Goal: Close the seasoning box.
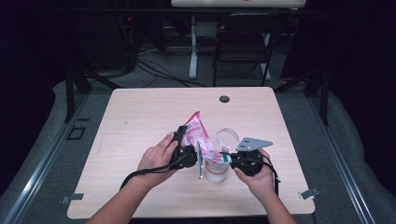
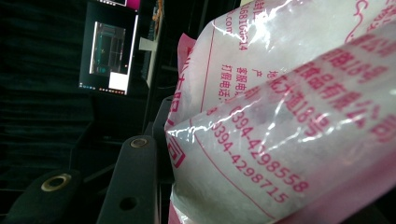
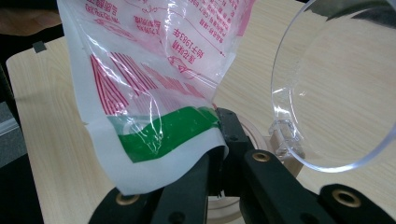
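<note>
Left gripper view: bag (image 2: 289, 121) cropped.

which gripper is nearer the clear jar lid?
Right. The right gripper sits just below the clear hinged lid, pinching the bag corner. The left gripper grips the bag's far side.

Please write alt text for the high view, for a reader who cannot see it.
A person's two hands each hold a black tool over a light wooden table: the left tool and right tool grip a pink-and-white plastic bag tilted over a clear jar, whose round hinged lid stands open. A folding chair stands beyond the table.
</note>
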Available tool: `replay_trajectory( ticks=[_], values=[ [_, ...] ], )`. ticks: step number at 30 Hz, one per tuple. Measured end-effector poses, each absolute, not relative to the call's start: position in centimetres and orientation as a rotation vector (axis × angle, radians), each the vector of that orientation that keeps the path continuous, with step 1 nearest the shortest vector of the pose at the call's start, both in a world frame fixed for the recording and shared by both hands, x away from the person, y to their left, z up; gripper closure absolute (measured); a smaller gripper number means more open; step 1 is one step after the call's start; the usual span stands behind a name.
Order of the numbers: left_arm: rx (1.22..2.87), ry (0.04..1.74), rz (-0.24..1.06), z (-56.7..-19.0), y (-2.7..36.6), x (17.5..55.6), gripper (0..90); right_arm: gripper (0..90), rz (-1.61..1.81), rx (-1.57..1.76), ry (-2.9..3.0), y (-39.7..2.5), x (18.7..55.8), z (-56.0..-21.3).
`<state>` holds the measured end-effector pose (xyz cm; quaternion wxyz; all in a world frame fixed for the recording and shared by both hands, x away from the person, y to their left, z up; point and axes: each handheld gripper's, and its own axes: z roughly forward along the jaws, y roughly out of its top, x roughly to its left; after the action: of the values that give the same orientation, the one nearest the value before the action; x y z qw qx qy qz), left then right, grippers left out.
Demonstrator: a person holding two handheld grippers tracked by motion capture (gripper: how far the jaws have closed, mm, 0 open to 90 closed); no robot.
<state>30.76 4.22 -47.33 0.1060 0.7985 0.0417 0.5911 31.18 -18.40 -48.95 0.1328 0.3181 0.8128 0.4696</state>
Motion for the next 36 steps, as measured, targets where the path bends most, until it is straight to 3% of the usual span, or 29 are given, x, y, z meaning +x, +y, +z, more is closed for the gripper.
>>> replay_trajectory(
  ticks=[36],
  values=[
    [2.344, 0.109, 1.755, -47.07, 4.0, 30.76, 61.2, 90.0, 1.363, 0.921, 2.352, -18.56, 31.22, -48.89]
  ],
)
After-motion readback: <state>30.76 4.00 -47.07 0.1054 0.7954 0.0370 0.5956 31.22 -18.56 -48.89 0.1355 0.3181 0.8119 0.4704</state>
